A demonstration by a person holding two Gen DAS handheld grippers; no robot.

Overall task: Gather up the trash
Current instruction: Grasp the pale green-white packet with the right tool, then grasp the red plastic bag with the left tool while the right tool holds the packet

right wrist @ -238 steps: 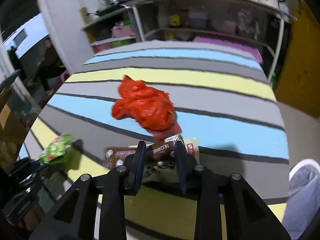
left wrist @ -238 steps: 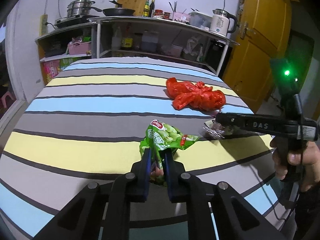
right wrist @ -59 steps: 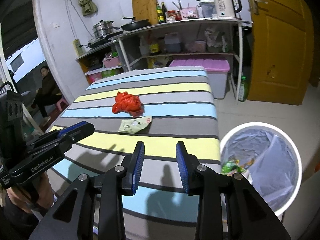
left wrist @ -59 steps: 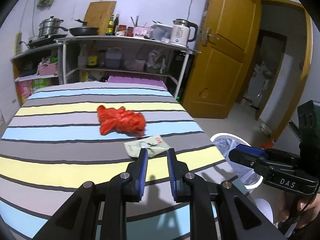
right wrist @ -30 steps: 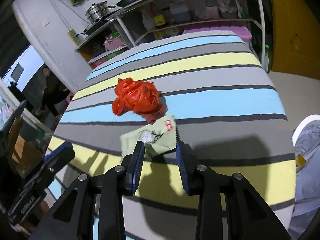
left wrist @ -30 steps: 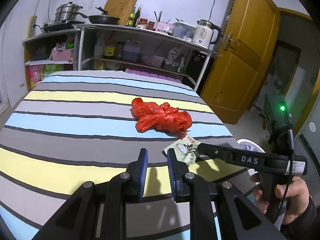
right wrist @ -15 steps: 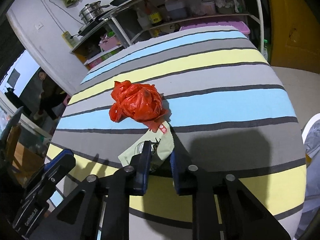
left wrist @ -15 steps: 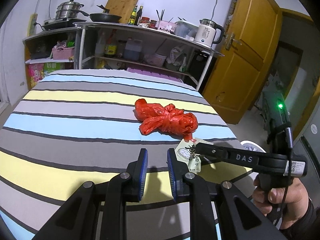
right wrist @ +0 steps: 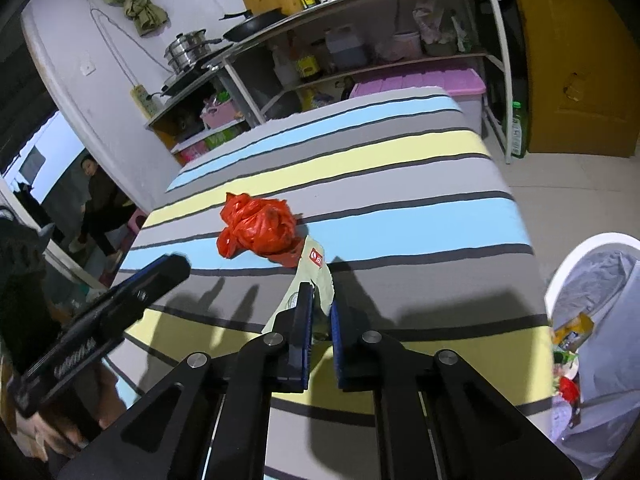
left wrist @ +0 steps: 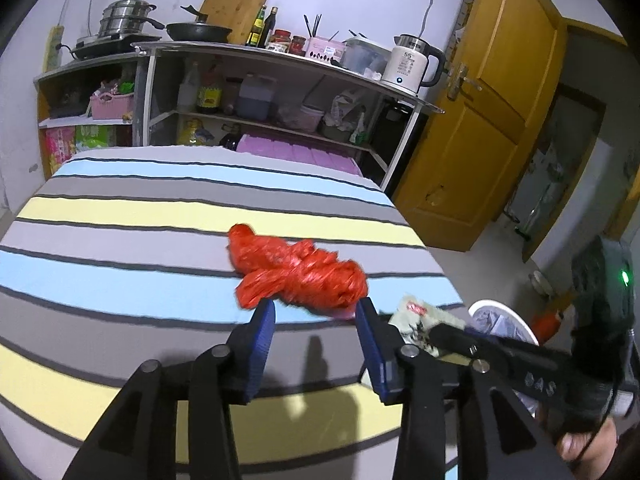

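Striped cloth in yellow, grey and pale blue covers the table (left wrist: 120, 216) that fills both wrist views, with kitchen shelves against the wall beyond its far edge. Nearest the right wrist camera, the right gripper (right wrist: 320, 312) has its jaws closing on a pale green wrapper (right wrist: 310, 280), which stands up between the blue pads near the table's right edge, its red-labelled corner pointing toward the far side. In the left wrist view the left gripper (left wrist: 316, 320) has its jaws opening wide with nothing between the pads, and they frame the near side of a crumpled red plastic bag (left wrist: 300, 272) without touching it. That red bag lies on a blue stripe toward the right side of the table, just beyond the wrapper. Off the table's right edge, on the floor, stands a white-rimmed bin (right wrist: 596, 320) lined with a grey bag, with some coloured packets already inside. Farther back is a yellow-brown door (left wrist: 472, 120).
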